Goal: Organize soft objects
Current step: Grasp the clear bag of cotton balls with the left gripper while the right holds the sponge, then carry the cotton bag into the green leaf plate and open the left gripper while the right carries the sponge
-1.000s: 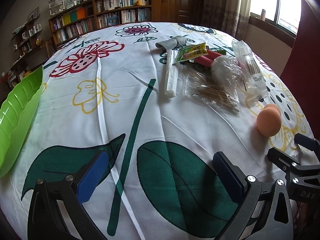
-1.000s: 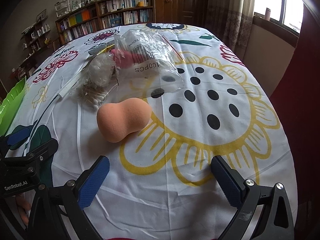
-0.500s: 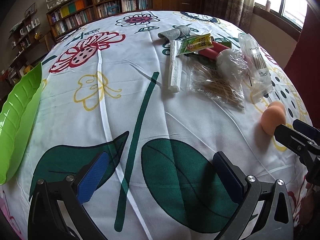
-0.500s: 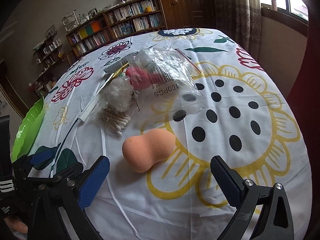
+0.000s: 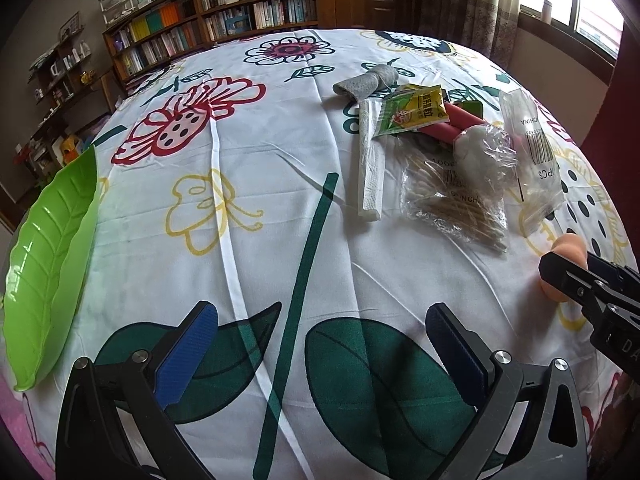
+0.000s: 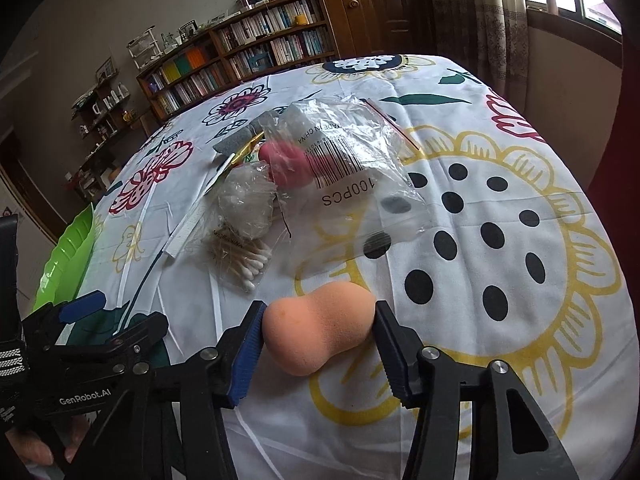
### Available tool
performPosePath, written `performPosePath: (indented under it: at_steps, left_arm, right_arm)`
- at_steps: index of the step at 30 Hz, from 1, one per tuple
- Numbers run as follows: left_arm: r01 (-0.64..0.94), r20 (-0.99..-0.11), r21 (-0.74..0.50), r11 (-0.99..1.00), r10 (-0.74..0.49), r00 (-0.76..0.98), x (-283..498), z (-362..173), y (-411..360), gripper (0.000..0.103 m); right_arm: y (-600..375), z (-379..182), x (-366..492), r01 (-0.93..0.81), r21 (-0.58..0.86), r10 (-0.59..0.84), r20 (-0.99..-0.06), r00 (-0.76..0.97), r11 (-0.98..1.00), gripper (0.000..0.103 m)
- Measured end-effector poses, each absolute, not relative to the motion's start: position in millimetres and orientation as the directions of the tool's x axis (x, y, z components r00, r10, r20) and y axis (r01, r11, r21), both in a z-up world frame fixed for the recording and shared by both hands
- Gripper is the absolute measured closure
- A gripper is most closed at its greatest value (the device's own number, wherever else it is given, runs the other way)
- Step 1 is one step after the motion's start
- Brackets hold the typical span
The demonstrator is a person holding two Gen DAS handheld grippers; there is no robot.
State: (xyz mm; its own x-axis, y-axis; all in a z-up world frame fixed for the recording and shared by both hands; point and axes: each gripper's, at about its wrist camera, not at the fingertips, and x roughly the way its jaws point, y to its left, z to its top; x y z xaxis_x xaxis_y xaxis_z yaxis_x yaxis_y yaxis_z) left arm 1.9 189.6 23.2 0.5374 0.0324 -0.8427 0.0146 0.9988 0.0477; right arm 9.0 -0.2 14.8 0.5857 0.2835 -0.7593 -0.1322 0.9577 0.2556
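Book-lined room, curtained window at far right; we work over a tabletop (image 5: 256, 264) under a white cloth printed with big flowers and green leaves.

Right tongs (image 6: 318, 334): closed in on the peach makeup sponge (image 6: 316, 328), one pad against each side of it. The sponge sits low, at or just above the cloth; we cannot tell whether it has left the surface. In the left wrist view only its top and bottom edges peek out behind the right tongs' black frame at the right edge.

Left tongs (image 5: 320, 356): spread wide, holding nothing, hovering over the green leaf print at the near edge.

The pile lies beyond the sponge, mid-right of the cloth: bag of cotton swabs (image 6: 244, 256), bag of cotton balls (image 6: 248, 200), a clear bag marked "100PCS" (image 6: 352, 184), a pink sponge (image 6: 288, 164) under it, a grey rolled cloth (image 5: 366, 82), a folded white tissue strip (image 5: 370, 164), a yellow-green sachet (image 5: 414, 110).

Green leaf-shaped tray (image 5: 48, 260): far left edge, nothing visible in it, well apart from the pile.

We judge this to be the grasp of the first soft item. Next move, as we read it: lift the sponge clear, carry it leftward across the cloth to the tray, presumably the collecting place. The foam gives easily, so a gentle, even squeeze suits; the carry must pass near the left tongs.
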Motion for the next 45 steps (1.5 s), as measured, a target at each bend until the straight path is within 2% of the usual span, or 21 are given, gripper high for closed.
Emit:
performPosePath:
  at_steps: [6, 14, 21, 26, 32, 34, 37, 45]
  left_arm:
    - [0.036, -0.838, -0.014, 0.999, -0.032, 0.544, 13, 34, 181, 0.000]
    - [0.085, -0.809, 0.004, 0.996, -0.047, 0.586, 36, 47, 152, 0.000]
    - [0.135, -0.791, -0.048, 0.990, -0.120, 0.600, 58, 52, 134, 0.002]
    - [0.178, -0.782, -0.040, 0.983, -0.142, 0.606, 71, 49, 120, 0.013]
    - [0.213, -0.801, -0.078, 0.974, -0.188, 0.568, 86, 37, 112, 0.043]
    - [0.220, -0.803, -0.101, 0.970, -0.210, 0.558, 87, 36, 113, 0.058]
    - [0.222, -0.798, -0.133, 0.966, -0.237, 0.554, 86, 36, 115, 0.067]
    - [0.213, -0.777, -0.142, 0.967, -0.242, 0.580, 64, 47, 127, 0.070]
  right_arm:
    - [-9, 20, -2, -0.141, 0.265, 0.295, -0.739, 0.605, 0.954, 0.048]
    - [-24, 30, -13, -0.136, 0.269, 0.293, -0.715, 0.635, 0.953, 0.048]
    - [-35, 26, -14, -0.112, 0.297, 0.298, -0.714, 0.633, 0.948, 0.048]
    - [-39, 24, -14, -0.102, 0.314, 0.305, -0.711, 0.633, 0.944, 0.048]
    - [-44, 22, -15, -0.095, 0.329, 0.312, -0.710, 0.631, 0.940, 0.048]
    - [-44, 21, -14, -0.093, 0.331, 0.313, -0.711, 0.630, 0.939, 0.048]
    - [-44, 21, -15, -0.093, 0.334, 0.316, -0.710, 0.630, 0.938, 0.048]
    - [-38, 25, -16, -0.099, 0.332, 0.316, -0.703, 0.637, 0.938, 0.048]
